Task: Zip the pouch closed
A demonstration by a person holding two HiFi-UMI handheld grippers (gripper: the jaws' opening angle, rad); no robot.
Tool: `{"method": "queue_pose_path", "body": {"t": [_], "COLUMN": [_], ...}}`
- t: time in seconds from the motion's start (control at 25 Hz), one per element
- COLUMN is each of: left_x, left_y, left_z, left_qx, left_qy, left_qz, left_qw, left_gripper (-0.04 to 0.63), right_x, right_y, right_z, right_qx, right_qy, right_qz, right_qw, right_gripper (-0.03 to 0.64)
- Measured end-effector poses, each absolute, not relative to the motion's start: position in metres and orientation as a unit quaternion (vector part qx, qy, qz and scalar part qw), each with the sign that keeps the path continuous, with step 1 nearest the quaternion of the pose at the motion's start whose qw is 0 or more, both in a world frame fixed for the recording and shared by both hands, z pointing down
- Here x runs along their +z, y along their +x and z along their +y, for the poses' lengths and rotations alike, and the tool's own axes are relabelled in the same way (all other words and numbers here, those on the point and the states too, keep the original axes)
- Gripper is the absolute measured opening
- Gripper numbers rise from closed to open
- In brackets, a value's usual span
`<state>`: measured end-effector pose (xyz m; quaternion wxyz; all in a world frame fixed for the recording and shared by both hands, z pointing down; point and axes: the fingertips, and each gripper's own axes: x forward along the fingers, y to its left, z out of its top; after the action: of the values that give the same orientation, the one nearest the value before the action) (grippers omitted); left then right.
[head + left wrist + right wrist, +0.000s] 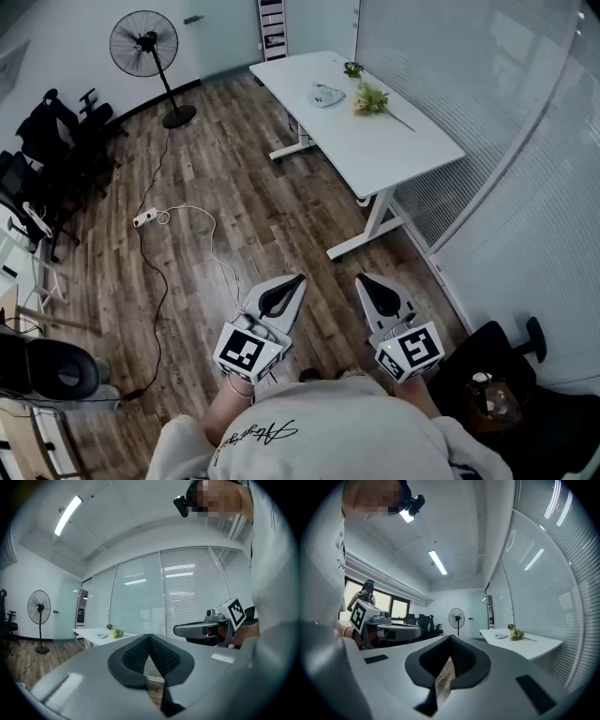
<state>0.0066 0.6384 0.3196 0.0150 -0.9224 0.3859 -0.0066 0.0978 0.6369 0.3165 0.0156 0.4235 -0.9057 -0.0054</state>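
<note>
Low in the frame, the left gripper and right gripper hold their fingers pressed together, empty. The pouch lies on the white table, upper centre.

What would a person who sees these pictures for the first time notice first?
The eye goes first to the left gripper and the right gripper, held level side by side over the wooden floor, both shut and empty. Far ahead stands a white table bearing a small pale pouch and flowers; a black standing fan is by the far wall.
</note>
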Motion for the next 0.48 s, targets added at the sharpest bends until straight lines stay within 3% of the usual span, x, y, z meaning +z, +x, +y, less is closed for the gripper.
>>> {"method": "queue_pose_path", "body": {"t": [0.48], "left_x": [0.317], "left_y": [-0.005], "left_z": [0.637], "left_qx": [-0.003], "left_qy": [-0.915], "left_qz": [0.402], "left_qw": [0.016], "left_gripper": [-0.003], "right_x": [0.316], "right_y": [0.086], "right_z": [0.632], "right_qx": [-0.003], "right_qy": [0.42], "right_qz": [-0.907], "right_qw": [0.026], "right_gripper": [0.002]}}
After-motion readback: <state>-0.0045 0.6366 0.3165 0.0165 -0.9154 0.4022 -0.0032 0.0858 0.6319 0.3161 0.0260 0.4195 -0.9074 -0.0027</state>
